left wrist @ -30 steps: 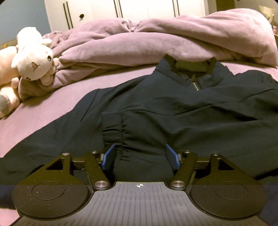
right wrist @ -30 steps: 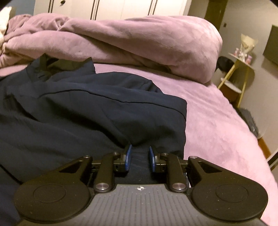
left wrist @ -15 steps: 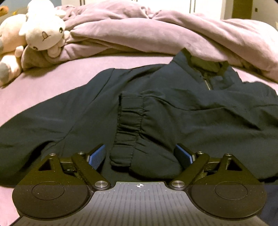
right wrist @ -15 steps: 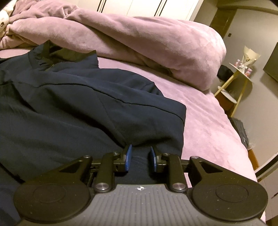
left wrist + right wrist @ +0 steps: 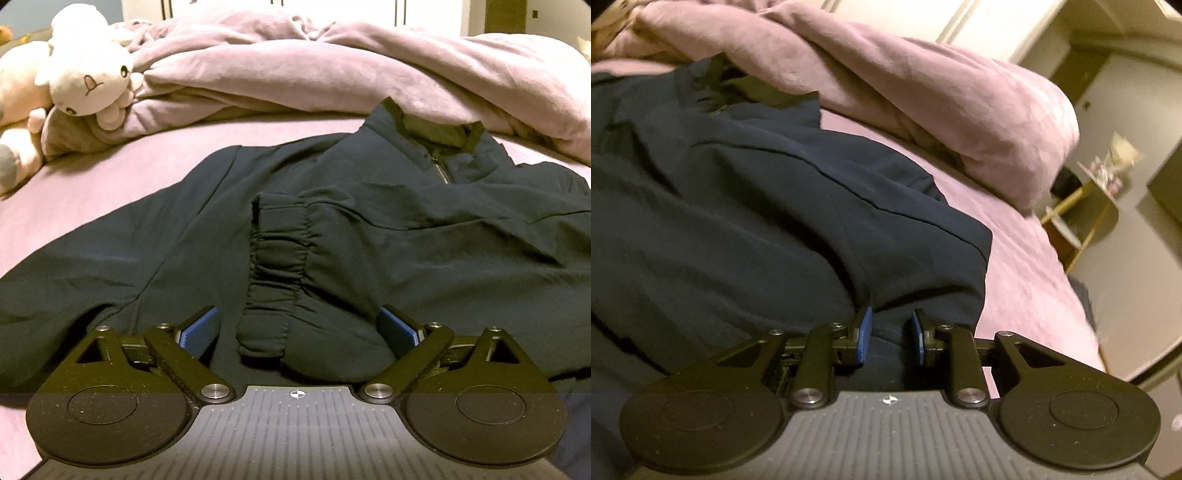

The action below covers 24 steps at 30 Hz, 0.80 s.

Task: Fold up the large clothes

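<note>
**Dark jacket on the bed, one sleeve folded across its front**

A dark navy jacket point(image 5: 369, 236) lies spread on the purple bed sheet point(image 5: 110, 177), collar point(image 5: 432, 127) toward the far side and touching the heaped purple duvet point(image 5: 295, 70). Its short zip point(image 5: 441, 171) runs down from the collar. One sleeve is folded across the chest, and its gathered elastic cuff point(image 5: 275, 273) lies on the body of the jacket, pointing toward the near edge. In the right wrist view the jacket's point(image 5: 775, 221) folded side edge ends in a squared corner with bare sheet point(image 5: 1027, 266) beyond it.

The left gripper point(image 5: 297, 326) hangs just over the cuff end of the folded sleeve. Its jaws are opening and stand wide; the cuff lies between the blue pads point(image 5: 199, 328), which do not press on it.

The right gripper point(image 5: 888, 334) is low at the jacket's near edge, by the squared corner. Its jaws are narrow, with dark fabric lying in the gap between the blue pads point(image 5: 864, 334). Whether the pads pinch that fabric I cannot tell.

Two pale plush toys point(image 5: 86, 83) rest against the duvet at the far left of the bed. Past the bed's right side stands a small side table point(image 5: 1089, 206) with blurred items on top, and white cupboard doors point(image 5: 923, 18) line the wall behind the duvet point(image 5: 905, 92).
</note>
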Motion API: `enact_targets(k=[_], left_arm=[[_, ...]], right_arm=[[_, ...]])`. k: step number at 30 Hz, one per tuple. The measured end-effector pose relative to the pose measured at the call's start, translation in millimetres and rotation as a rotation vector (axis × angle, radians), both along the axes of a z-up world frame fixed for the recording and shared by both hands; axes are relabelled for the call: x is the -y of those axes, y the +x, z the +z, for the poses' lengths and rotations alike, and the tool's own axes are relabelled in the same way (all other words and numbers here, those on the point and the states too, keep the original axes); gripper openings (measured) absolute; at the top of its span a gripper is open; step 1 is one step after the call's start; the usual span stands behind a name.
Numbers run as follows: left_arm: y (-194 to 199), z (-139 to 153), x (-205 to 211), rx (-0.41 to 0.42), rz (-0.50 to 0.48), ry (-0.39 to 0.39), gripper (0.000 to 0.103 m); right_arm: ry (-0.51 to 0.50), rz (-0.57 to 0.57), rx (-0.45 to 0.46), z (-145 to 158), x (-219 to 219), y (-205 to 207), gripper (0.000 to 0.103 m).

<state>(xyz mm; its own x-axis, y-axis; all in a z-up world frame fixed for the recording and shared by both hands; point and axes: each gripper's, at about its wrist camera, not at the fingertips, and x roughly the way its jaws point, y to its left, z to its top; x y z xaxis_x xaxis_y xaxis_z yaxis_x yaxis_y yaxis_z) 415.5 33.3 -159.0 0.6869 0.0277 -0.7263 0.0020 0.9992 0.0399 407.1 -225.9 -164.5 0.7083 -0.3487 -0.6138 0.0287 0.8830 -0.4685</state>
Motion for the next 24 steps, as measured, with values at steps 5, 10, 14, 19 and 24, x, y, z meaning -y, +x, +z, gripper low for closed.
enact_targets(k=[5, 10, 14, 19, 24], left_arm=[[-5, 6, -12, -0.049, 0.011, -0.07, 0.097], [-54, 23, -50, -0.067, 0.036, -0.235, 0.097], [-110, 23, -83, -0.085, 0.024, -0.378, 0.097], [-151, 26, -139, -0.057, 0.084, -0.599, 0.097], [-156, 27, -224, 0.047, 0.306, -0.774, 0.097]], right_arm=[[-0.063, 0.059, 0.003, 3, -1, -14, 0.031], [0.172, -0.078, 0.033, 46, 14, -63, 0.061], [0.513, -0.113, 0.105, 67, 25, -134, 0.075], [0.763, -0.13, 0.155, 59, 30, -189, 0.074], [0.948, -0.213, 0.1, 39, 35, -194, 0.054]])
